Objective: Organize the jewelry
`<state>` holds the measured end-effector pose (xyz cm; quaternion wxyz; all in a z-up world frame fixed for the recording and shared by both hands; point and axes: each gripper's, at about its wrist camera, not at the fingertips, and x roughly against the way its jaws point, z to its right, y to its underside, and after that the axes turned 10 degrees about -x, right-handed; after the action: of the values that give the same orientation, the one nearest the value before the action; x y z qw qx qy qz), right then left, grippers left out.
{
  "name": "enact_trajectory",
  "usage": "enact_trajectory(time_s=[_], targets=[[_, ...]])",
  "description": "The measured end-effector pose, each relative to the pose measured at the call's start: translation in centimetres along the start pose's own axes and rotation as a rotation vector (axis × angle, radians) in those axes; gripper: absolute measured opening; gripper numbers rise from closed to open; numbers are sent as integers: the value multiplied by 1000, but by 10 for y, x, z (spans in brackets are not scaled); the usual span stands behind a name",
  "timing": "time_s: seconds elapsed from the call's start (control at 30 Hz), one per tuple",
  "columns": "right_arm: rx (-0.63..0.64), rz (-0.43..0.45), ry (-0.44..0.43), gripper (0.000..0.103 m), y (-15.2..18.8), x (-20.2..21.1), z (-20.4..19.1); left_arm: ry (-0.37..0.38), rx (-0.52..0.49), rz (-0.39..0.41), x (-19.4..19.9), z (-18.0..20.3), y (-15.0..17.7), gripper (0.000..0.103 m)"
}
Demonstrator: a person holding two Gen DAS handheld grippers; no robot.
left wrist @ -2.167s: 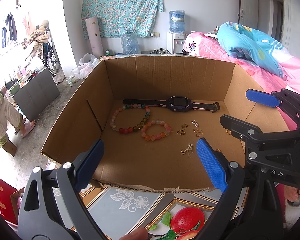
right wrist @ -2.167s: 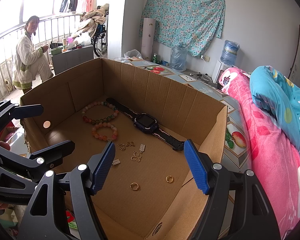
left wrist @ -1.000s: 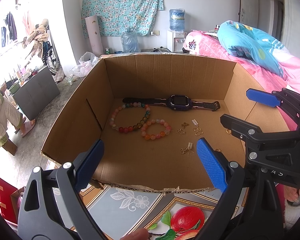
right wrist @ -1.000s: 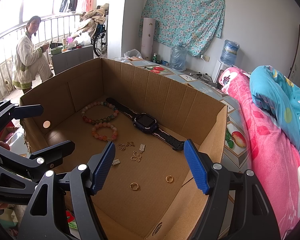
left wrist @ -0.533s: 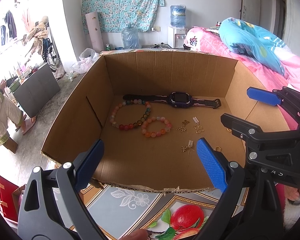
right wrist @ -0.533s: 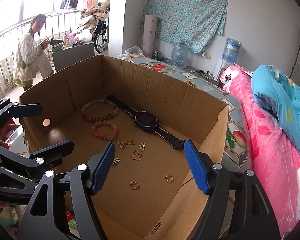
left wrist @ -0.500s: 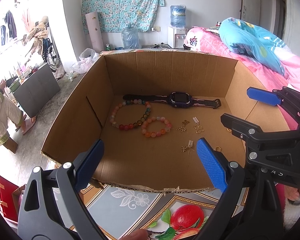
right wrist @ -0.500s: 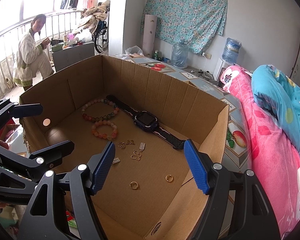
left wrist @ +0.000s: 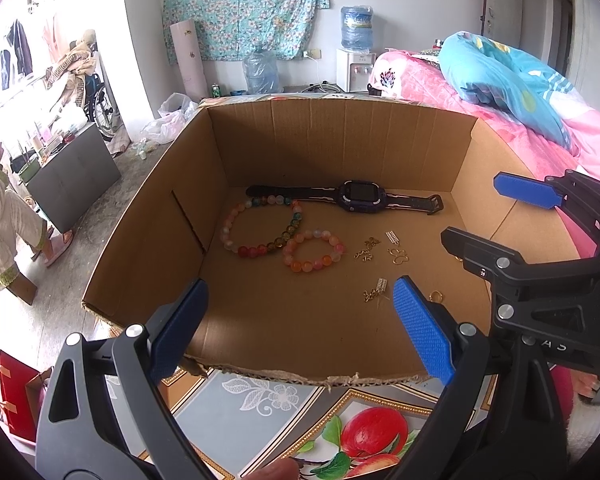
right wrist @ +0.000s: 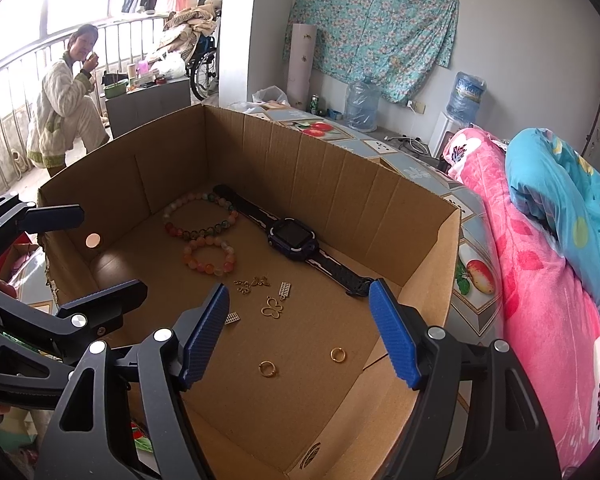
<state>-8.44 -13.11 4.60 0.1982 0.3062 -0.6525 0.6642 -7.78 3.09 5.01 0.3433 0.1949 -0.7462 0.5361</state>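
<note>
No piece has yet been picked: the left gripper (left wrist: 296,320) and right gripper (right wrist: 298,332) are held spread and empty above the cardboard box (left wrist: 340,140), whose floor carries the smartwatch (right wrist: 294,236) at twelve o'clock, two bead bracelets (right wrist: 200,220) toward ten, small gold charms (right wrist: 272,310) centrally and two gold rings (right wrist: 268,369) nearest, so a descent onto one item is judged next.
</note>
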Motion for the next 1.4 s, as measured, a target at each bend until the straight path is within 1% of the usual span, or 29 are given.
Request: enact_trajectory(time_s=[0.17,0.67,1.13,1.4], targets=[[-5,0,3,71,-1,0,1,-4,6,1,0,0,-2,90],[-2,-4,3,71,-2,0,3,8,-6,-49,-2,0,-5,90],[-4,1,0,71,-3,0,3,-1,4,-15,0,0,-3,90],[-3,-1,-1,71,-3,0,4,-2,6,-13,1,0,-3,90]])
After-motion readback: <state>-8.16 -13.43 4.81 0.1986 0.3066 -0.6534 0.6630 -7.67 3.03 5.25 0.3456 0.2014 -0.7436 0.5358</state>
